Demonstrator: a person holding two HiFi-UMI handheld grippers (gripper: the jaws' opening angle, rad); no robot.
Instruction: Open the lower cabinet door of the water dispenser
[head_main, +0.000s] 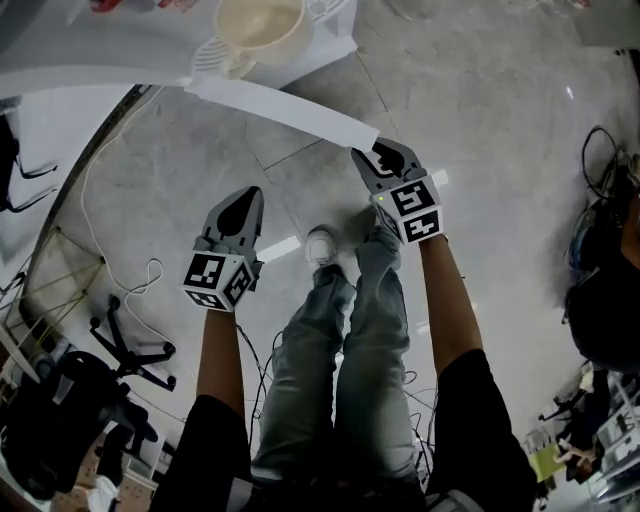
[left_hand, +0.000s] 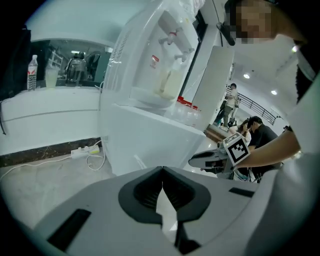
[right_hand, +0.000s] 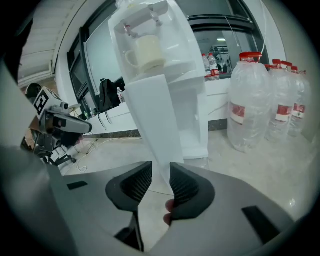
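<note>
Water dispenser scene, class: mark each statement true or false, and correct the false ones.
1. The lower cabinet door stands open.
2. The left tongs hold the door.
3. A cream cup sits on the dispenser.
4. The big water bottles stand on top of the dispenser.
1. True: the cabinet door is swung out from the water dispenser.
2. False: the left tongs are shut on nothing and hang clear of the door. The right tongs grip the door's edge.
3. True: the cup sits below the taps.
4. False: the water bottles stand on the floor beside the dispenser.
</note>
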